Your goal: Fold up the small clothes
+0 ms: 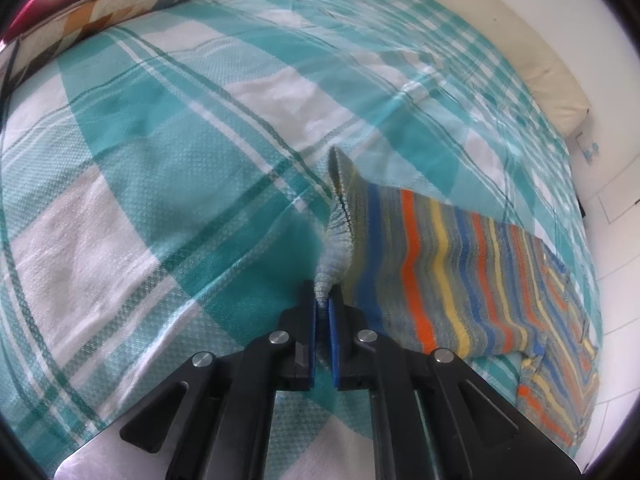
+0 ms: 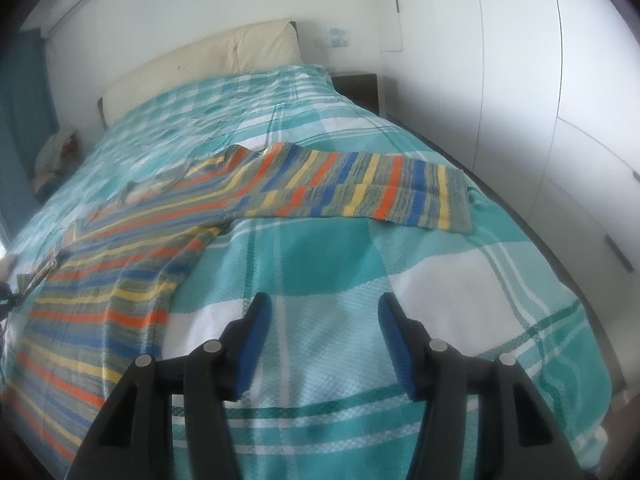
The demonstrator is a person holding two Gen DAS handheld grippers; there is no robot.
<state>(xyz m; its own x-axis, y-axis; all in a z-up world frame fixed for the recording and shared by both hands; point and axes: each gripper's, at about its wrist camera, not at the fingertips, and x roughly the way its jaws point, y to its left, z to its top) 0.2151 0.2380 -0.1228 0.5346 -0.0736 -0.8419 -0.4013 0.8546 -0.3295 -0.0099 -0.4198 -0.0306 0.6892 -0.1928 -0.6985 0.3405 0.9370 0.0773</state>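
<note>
1. Left gripper [image 1: 323, 307]: jaws pinched on the ribbed cuff [image 1: 334, 256] of the striped sweater [image 2: 132, 256], which lies spread on the checked bedspread [image 2: 320, 264].
2. Right gripper [image 2: 324, 340]: jaws spread, empty, above bare bedspread.
3. Judgement: carry the sleeve inward across the body, keeping it taut and flat.

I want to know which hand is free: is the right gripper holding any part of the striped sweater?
No. The right gripper has its jaws apart over bare bedspread; the striped sweater lies clear of them.
</note>
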